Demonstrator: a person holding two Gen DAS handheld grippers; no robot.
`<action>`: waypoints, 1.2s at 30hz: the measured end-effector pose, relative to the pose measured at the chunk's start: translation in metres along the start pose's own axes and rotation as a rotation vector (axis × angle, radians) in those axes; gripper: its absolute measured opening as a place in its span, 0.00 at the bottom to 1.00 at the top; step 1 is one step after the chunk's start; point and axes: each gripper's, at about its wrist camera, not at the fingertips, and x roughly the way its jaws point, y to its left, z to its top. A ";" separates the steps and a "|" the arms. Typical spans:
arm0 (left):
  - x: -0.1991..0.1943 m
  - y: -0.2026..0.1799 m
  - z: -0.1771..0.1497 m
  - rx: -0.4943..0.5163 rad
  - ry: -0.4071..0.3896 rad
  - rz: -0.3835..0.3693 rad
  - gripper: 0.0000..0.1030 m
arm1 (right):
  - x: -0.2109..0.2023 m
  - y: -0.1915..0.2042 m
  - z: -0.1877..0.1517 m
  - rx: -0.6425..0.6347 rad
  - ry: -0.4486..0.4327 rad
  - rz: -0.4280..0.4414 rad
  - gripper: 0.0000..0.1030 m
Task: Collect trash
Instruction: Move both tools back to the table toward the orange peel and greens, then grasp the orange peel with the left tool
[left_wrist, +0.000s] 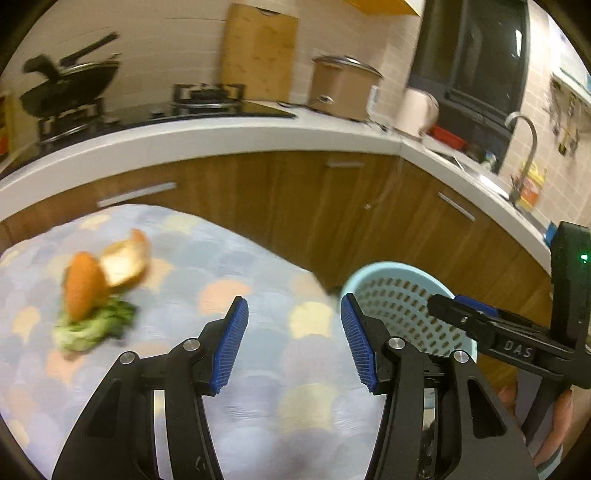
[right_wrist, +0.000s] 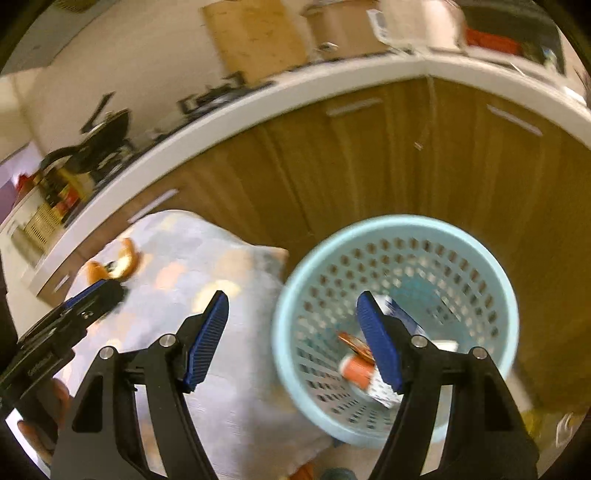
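Some trash already lies in the bin (right_wrist: 395, 236) off the tabletop's (left_wrist: 258, 369) right edge: a small orange-and-white pack (right_wrist: 356, 369) and other scraps. The peel (left_wrist: 107, 269) and greens (left_wrist: 92, 325) are left on the far left of the tabletop. Both my left tool (left_wrist: 293, 341) and right tool (right_wrist: 291, 339) are spread and carry nothing. The nearer peel piece stands tilted on the greens, long axis near upright, tip to the far side.

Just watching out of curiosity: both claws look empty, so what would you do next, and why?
Probably swing the left claw toward the orange peel and broccoli scrap on the patterned cloth. Both claws are open and hold nothing, that scrap pile is the only trash left out, and the blue basket already holds other litter.
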 end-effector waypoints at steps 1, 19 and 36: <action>-0.007 0.010 0.001 -0.014 -0.011 0.010 0.49 | -0.001 0.011 0.002 -0.021 -0.007 0.006 0.66; -0.037 0.161 -0.003 -0.122 0.032 0.176 0.54 | 0.058 0.153 -0.034 -0.260 -0.007 0.095 0.40; 0.024 0.152 0.012 0.010 0.124 0.188 0.41 | 0.090 0.168 -0.043 -0.314 0.055 0.089 0.40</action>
